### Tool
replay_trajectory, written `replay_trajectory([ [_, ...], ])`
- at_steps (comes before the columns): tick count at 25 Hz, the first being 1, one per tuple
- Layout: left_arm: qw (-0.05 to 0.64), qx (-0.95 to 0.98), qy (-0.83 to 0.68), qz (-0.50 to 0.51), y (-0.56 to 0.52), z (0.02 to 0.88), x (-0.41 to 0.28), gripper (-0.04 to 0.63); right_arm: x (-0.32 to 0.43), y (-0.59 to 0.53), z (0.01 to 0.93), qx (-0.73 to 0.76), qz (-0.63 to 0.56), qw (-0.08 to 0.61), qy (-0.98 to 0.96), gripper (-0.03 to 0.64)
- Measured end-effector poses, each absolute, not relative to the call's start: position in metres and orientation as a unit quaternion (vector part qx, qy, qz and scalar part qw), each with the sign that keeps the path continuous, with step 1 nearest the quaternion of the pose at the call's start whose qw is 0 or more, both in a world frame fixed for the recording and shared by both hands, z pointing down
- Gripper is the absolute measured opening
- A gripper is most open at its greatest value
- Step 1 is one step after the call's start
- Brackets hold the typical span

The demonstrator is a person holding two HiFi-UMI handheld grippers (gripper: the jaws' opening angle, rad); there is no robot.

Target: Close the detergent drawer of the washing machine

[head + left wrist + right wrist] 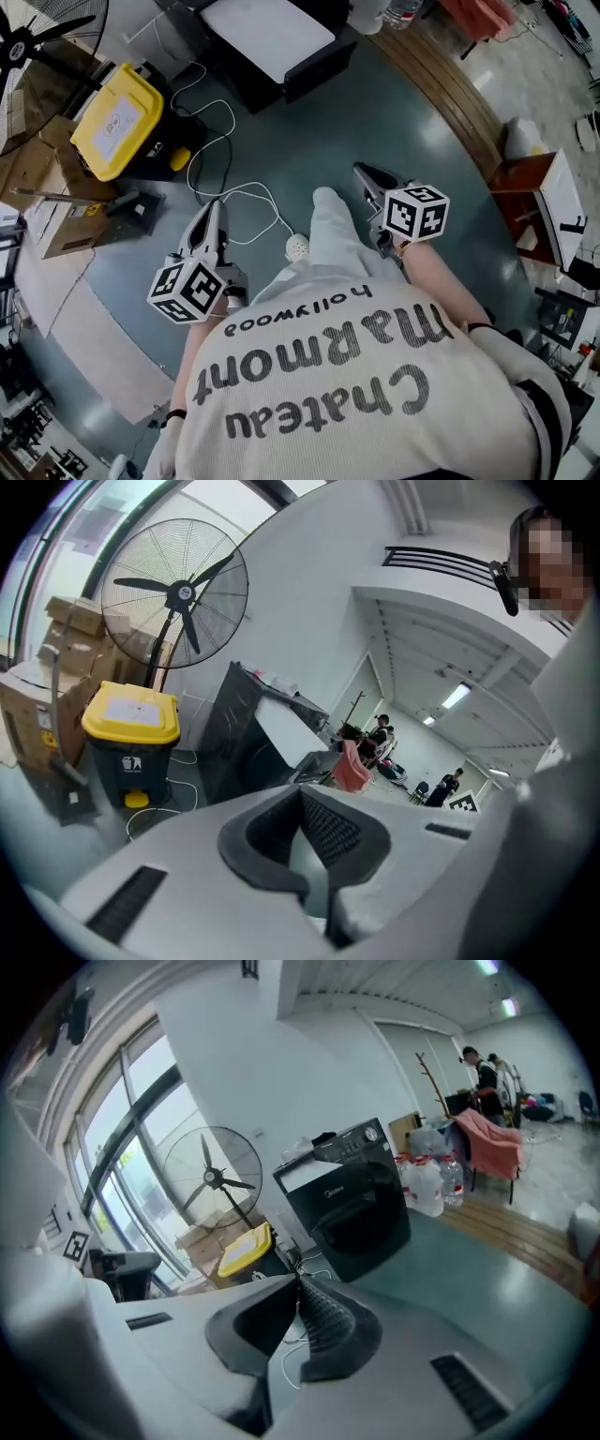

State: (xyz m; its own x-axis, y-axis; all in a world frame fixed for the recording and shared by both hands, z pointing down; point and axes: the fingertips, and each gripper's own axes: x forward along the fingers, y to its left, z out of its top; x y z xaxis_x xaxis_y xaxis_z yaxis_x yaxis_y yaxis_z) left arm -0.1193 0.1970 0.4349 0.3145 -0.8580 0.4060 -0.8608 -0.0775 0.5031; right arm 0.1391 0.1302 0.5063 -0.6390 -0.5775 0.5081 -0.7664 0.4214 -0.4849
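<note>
The washing machine point(267, 37) is black with a white top and stands at the top of the head view, well beyond both grippers. In the right gripper view the machine point(352, 1208) shows a pale panel point(305, 1177) at its front upper left; I cannot tell how far it stands out. In the left gripper view the machine point(253, 738) is seen side-on. My left gripper point(214, 208) point(302, 794) and my right gripper point(361, 171) point(298, 1283) hang above the green floor, both pointing toward the machine. Each is shut with nothing between its pads.
A yellow-lidded bin point(117, 122) and cardboard boxes point(28, 159) stand left of the machine, with a big fan point(178, 592) behind. A white cable point(225, 178) loops across the floor. Water bottles point(427, 1185) and a wooden strip point(450, 94) lie to the right. People stand far off.
</note>
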Motion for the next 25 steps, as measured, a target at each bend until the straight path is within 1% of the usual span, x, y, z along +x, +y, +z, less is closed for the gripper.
replay_trajectory([
  [3, 0.355, 0.718, -0.598, 0.008, 0.199, 0.444, -0.133, 0.008, 0.14, 0.122, 0.533, 0.401, 0.425, 0.089, -0.807, 0.032],
  [5, 0.353, 0.708, -0.611, 0.0, 0.193, 0.443, -0.143, 0.008, 0.138, 0.106, 0.545, 0.4, 0.451, 0.074, -0.795, 0.032],
  [10, 0.343, 0.679, -0.649, 0.009, 0.179, 0.431, -0.169, 0.008, 0.133, 0.06, 0.561, 0.39, 0.453, 0.075, -0.798, 0.032],
  [16, 0.364, 0.633, -0.684, 0.005, 0.156, 0.439, -0.198, 0.008, 0.116, -0.009, 0.579, 0.391, 0.486, 0.03, -0.781, 0.034],
  [19, 0.371, 0.623, -0.689, 0.007, 0.141, 0.44, -0.2, 0.008, 0.11, -0.034, 0.587, 0.388, 0.498, 0.027, -0.775, 0.037],
  [20, 0.372, 0.62, -0.69, 0.007, 0.136, 0.44, -0.2, 0.008, 0.107, -0.04, 0.59, 0.383, 0.505, 0.028, -0.773, 0.058],
  [21, 0.374, 0.616, -0.693, 0.006, 0.132, 0.439, -0.201, 0.008, 0.105, -0.046, 0.593, 0.376, 0.514, 0.029, -0.771, 0.128],
  [22, 0.376, 0.612, -0.695, 0.005, 0.128, 0.439, -0.202, 0.008, 0.102, -0.05, 0.595, 0.368, 0.525, 0.029, -0.767, 0.166],
  [25, 0.381, 0.605, -0.699, -0.001, 0.113, 0.439, -0.201, 0.008, 0.1, -0.063, 0.601, 0.355, 0.545, 0.032, -0.759, 0.166],
])
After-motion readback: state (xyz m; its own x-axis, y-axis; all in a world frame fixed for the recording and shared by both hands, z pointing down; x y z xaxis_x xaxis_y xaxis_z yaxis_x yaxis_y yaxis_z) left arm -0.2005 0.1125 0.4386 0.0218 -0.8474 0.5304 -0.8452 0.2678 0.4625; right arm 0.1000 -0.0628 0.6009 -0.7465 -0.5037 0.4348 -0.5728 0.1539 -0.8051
